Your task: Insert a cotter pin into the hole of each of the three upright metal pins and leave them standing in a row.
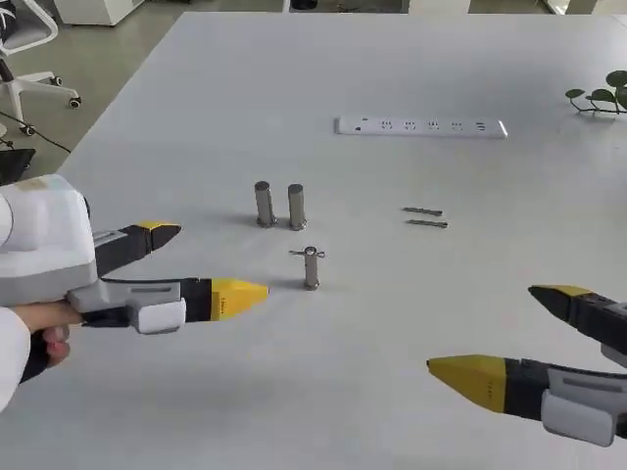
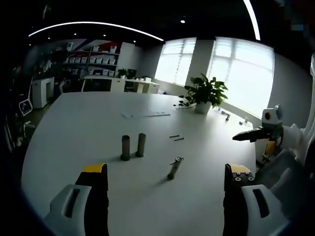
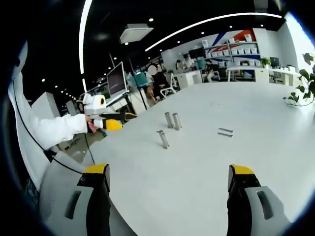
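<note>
Three grey metal pins stand upright on the white table. Two bare pins (image 1: 265,204) (image 1: 296,207) stand side by side. A third pin (image 1: 311,268), nearer to me, has a cotter pin through its top hole. Two loose cotter pins (image 1: 422,211) (image 1: 427,223) lie flat to the right. My left gripper (image 1: 217,262) is open, just left of the fitted pin (image 2: 173,167), with nothing between its jaws. My right gripper (image 1: 485,333) is open and empty at the lower right. The right gripper view has the three pins (image 3: 169,125) ahead and the cotter pins (image 3: 225,132) to their right.
A white power strip (image 1: 421,126) lies beyond the pins. A small plant (image 1: 600,98) sits at the table's right edge. An office chair (image 1: 27,59) stands off the table's far left corner. A potted plant (image 2: 204,93) stands at the table's far end.
</note>
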Available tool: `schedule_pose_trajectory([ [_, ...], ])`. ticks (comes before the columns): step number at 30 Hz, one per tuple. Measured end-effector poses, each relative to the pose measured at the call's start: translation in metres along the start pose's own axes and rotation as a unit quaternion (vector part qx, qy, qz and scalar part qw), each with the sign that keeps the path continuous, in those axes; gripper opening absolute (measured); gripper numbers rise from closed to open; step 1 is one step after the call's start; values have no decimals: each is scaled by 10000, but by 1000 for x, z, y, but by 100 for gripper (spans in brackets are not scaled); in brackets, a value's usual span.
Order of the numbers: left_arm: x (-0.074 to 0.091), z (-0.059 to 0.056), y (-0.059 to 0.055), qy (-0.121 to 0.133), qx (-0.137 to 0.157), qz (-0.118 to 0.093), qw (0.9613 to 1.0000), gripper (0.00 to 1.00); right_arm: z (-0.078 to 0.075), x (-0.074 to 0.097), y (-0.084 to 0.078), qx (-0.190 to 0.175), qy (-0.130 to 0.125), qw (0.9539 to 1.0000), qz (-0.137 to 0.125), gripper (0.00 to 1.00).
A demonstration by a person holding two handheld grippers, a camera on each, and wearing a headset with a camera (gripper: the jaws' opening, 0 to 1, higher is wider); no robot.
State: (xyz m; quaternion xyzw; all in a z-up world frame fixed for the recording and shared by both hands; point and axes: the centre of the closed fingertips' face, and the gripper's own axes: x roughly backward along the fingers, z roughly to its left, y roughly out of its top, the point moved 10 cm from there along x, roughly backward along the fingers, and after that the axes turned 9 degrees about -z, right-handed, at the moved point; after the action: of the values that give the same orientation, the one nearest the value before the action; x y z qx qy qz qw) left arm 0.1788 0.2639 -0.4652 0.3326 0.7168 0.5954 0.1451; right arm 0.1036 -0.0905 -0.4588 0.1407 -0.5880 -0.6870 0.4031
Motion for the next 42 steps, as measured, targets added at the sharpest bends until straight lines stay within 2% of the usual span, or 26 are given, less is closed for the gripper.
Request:
schedule_pose_trajectory([
  [2, -10, 8, 4, 39, -77, -78, 9999, 95, -2, 3, -1, -19, -66, 10000, 13, 98],
  [6, -36, 27, 8, 129, -310, -21, 9994, 84, -5, 8, -3, -81, -180, 9998, 3, 97],
  [9, -52, 39, 6, 127, -276, -12, 9995, 75, -7, 9, -4, -106, -216, 9997, 23, 96],
  [15, -81, 62, -9, 292, -467, 471, 9974, 62, -9, 12, -5, -150, -286, 9995, 59, 96],
  [17, -88, 68, -14, 323, -445, 539, 9970, 57, -10, 11, -6, -162, -314, 9993, 76, 97],
  [20, -97, 76, -18, 210, -368, 693, 9967, 49, -11, 11, -9, -105, -342, 9992, 194, 98],
  [23, -105, 85, -20, 181, -456, 839, 9953, 42, -11, 10, -10, -155, -326, 9991, 209, 98],
  [27, -112, 89, -21, 147, -508, 881, 9947, 37, -10, 9, -12, -187, -296, 9990, 273, 98],
  [30, -116, 93, -23, 64, -562, 1024, 9931, 34, -7, 5, -16, -169, -228, 9988, 392, 98],
  [37, -124, 94, -22, 62, -725, 1020, 9921, 26, -5, 3, -20, -242, -210, 9985, 434, 97],
  [40, -126, 92, -21, 16, -786, 1007, 9918, 17, -4, 3, -22, -247, -224, 9984, 451, 97],
  [42, -126, 91, -22, -28, -683, 1085, 9917, 13, -3, 3, -22, -266, -230, 9984, 434, 97],
])
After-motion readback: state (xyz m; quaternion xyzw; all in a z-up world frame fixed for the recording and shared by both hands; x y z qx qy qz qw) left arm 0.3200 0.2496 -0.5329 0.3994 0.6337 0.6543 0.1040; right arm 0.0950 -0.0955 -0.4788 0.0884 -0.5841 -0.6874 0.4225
